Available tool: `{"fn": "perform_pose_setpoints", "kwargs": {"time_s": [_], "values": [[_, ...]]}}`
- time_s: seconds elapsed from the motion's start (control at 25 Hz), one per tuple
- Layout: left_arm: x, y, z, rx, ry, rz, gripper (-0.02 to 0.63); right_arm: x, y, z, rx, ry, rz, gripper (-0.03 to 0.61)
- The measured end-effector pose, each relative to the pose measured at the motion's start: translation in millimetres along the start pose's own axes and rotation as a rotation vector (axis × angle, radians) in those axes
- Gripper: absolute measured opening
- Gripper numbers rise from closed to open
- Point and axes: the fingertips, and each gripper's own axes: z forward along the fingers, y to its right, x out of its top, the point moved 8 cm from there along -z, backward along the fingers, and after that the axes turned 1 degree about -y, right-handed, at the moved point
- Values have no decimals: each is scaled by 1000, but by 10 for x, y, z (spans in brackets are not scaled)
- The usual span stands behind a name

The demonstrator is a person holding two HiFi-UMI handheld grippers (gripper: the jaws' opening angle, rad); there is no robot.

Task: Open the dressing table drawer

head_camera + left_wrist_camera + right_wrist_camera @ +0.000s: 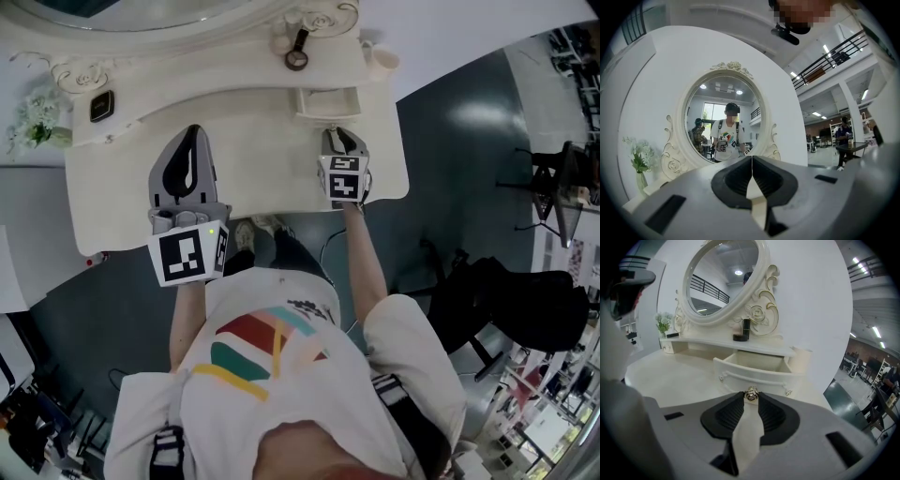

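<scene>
The cream dressing table [234, 159] carries a small drawer [326, 101] under its raised back shelf, and the drawer stands pulled out with its empty inside showing. In the right gripper view the drawer front [754, 378] bears a small gold knob [751, 394], and my right gripper [750, 397] is shut on it. From the head view the right gripper [335, 134] sits at the drawer's front edge. My left gripper [195, 131] hovers over the tabletop to the left, shut on nothing, its jaws touching [752, 161] and aimed at the oval mirror [724, 122].
On the back shelf are a vase of white flowers [33, 127], a small dark object [101, 106] and a dark tube with a round lid [743, 331]. A cup [382, 61] stands at the shelf's right end. The table's right edge drops to a dark floor [469, 169].
</scene>
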Motion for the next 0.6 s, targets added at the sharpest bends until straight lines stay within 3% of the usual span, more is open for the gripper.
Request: {"fn": "perform_pose_setpoints", "kwargs": {"time_s": [0.6], "values": [[44,36,-37,-26,10,6,8,-6,2,-39,-6,5,8,84]]}}
